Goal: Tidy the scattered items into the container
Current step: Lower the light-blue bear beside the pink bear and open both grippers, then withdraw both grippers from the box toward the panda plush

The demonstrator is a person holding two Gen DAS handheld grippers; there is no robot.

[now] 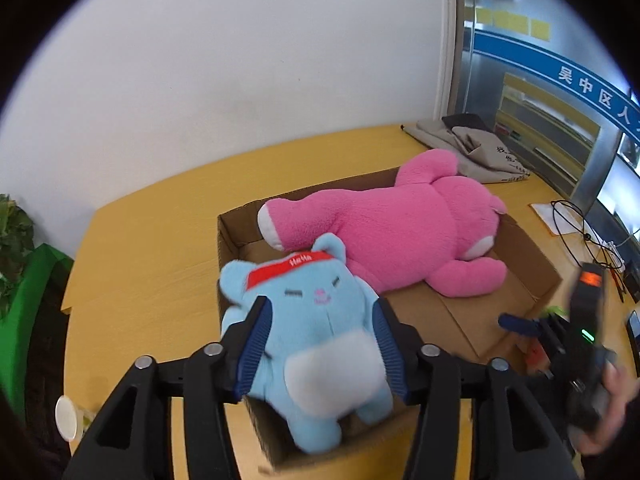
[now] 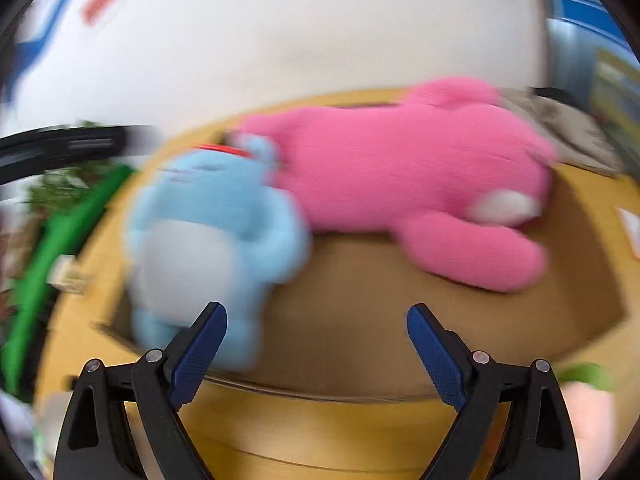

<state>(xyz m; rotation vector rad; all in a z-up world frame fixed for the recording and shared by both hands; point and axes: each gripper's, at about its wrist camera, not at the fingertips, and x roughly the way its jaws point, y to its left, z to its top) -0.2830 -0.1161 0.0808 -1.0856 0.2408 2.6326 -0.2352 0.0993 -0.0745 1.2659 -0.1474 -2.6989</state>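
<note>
I am squeezing the blue plush cat [image 1: 316,344] between the pads of my left gripper [image 1: 320,320], holding it over the near-left corner of the cardboard box [image 1: 528,256]. The cat's feet are hanging down inside the box. The pink plush toy [image 1: 404,232] is lying on its side across the far part of the box, touching the cat's head. My right gripper [image 2: 317,320] is standing wide apart and empty, hovering over the box's near edge on the yellow table [image 1: 160,216].

grey cloth bag [image 1: 476,152] on the yellow table [image 1: 160,216]; paper cup [image 1: 66,418], cables [image 1: 576,220], green plant [image 1: 14,232].
</note>
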